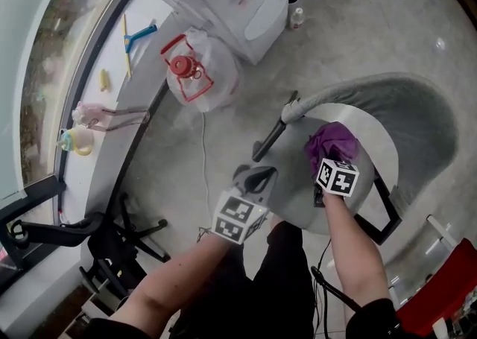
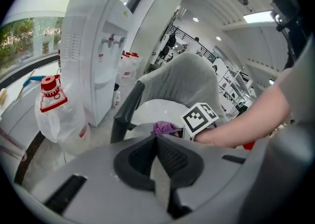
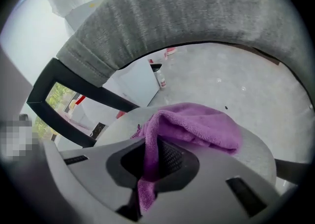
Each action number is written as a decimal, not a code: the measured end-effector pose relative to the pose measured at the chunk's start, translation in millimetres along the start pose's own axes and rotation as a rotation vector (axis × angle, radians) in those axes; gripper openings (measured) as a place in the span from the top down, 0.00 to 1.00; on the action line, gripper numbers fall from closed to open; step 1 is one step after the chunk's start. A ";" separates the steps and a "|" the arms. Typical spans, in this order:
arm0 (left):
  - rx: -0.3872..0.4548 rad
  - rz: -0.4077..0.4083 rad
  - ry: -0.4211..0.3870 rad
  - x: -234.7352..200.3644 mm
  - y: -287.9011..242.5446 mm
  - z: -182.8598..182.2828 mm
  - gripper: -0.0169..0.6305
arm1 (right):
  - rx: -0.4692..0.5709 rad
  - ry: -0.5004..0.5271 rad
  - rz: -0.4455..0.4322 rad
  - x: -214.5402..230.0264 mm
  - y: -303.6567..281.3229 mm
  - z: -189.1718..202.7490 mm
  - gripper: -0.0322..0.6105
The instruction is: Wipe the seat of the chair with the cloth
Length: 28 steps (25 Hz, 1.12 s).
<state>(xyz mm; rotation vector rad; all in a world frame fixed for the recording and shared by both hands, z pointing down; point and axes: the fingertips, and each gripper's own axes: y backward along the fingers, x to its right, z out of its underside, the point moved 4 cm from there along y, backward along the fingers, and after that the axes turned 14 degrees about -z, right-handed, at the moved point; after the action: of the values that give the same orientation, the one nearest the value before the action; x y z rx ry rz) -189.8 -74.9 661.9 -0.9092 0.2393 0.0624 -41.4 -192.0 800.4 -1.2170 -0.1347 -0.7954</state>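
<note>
Right gripper [image 3: 153, 161] first: its own view shows the jaws clamped on a fold of the fuzzy purple cloth [image 3: 197, 124]. One strip hangs down between the pads, and the rest is bunched ahead of the jaws on the pale grey round chair seat [image 3: 258, 161]. Behind it rise the curved grey fabric backrest [image 3: 197, 16] and a black frame bar [image 3: 74, 90].

The head view gives the layout that the close-up can't. The cloth [image 1: 332, 140] sits on the seat [image 1: 294, 173], towards the backrest [image 1: 406, 106]. The right gripper's marker cube is just behind it, and the forearm reaches in from below. That view hides the right jaws under the cloth, so the grip shows only in the right gripper view.

Over to the left gripper [image 1: 255, 179], which is at the seat's front-left edge, beside the black armrest bar [image 1: 268, 140]. From above I can't tell whether it touches the seat. In its own view the left gripper [image 2: 157, 156] has its jaws closed together with nothing between them. It looks across at the cloth [image 2: 165, 128] and the other gripper's cube.

That same view also takes in the tall white water dispenser [image 2: 88, 46] and, beside it, the clear plastic bag holding a red-capped bottle [image 2: 54, 105]. From the head camera the bag [image 1: 197, 69] lies on the concrete floor [image 1: 358, 24], well apart from the chair.
</note>
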 end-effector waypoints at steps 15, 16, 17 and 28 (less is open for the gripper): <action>0.035 -0.084 0.074 -42.8 37.2 21.4 0.96 | -0.119 0.163 -0.211 -109.1 -56.0 1.5 0.91; 0.040 -0.088 0.078 -45.6 40.0 21.2 0.96 | -0.125 0.179 -0.225 -116.2 -57.6 2.0 0.90; 0.043 -0.090 0.081 -47.9 43.3 20.8 0.96 | -0.125 0.187 -0.235 -122.0 -57.8 2.0 0.90; 0.091 -0.076 0.043 -56.2 91.2 -14.6 0.96 | -0.025 0.189 -0.255 -154.4 20.3 -15.3 0.90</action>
<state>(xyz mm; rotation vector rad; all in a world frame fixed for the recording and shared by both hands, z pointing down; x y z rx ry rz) -261.1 -27.7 595.7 -0.8291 0.2460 -0.0379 -146.3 -129.9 702.3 -1.1547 -0.1272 -1.1330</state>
